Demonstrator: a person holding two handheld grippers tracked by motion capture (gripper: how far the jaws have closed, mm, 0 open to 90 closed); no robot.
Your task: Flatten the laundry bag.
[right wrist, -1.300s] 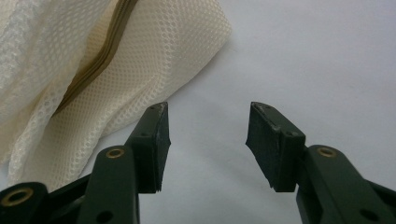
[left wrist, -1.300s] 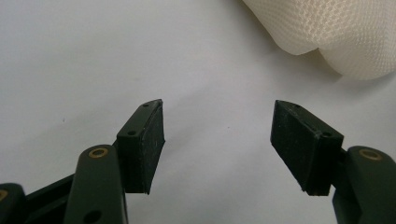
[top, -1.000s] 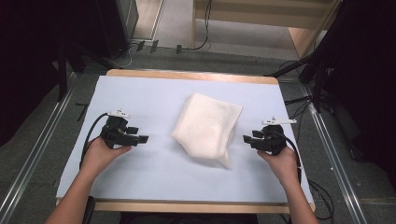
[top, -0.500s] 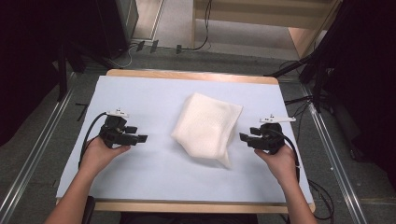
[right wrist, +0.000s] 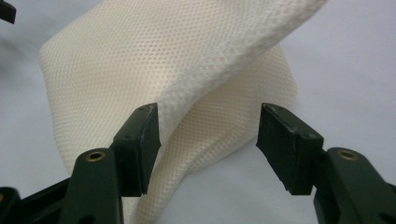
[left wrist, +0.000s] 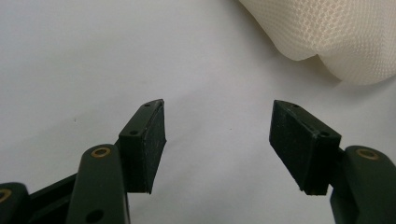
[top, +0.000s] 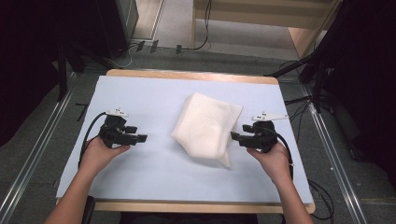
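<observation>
Our right tool (top: 236, 136), jaws just spread wide, closes in on the folded cloth (top: 208, 126); left tool (top: 140, 138) waits released.

I see the bench (top: 140, 186) under a pale blue cover, wooden edge showing front and back. Grey floor (top: 42, 154) around it with metal rails (top: 28, 182) on both sides. Black cables (top: 196, 46) and a wooden cabinet (top: 303, 37) behind.
</observation>
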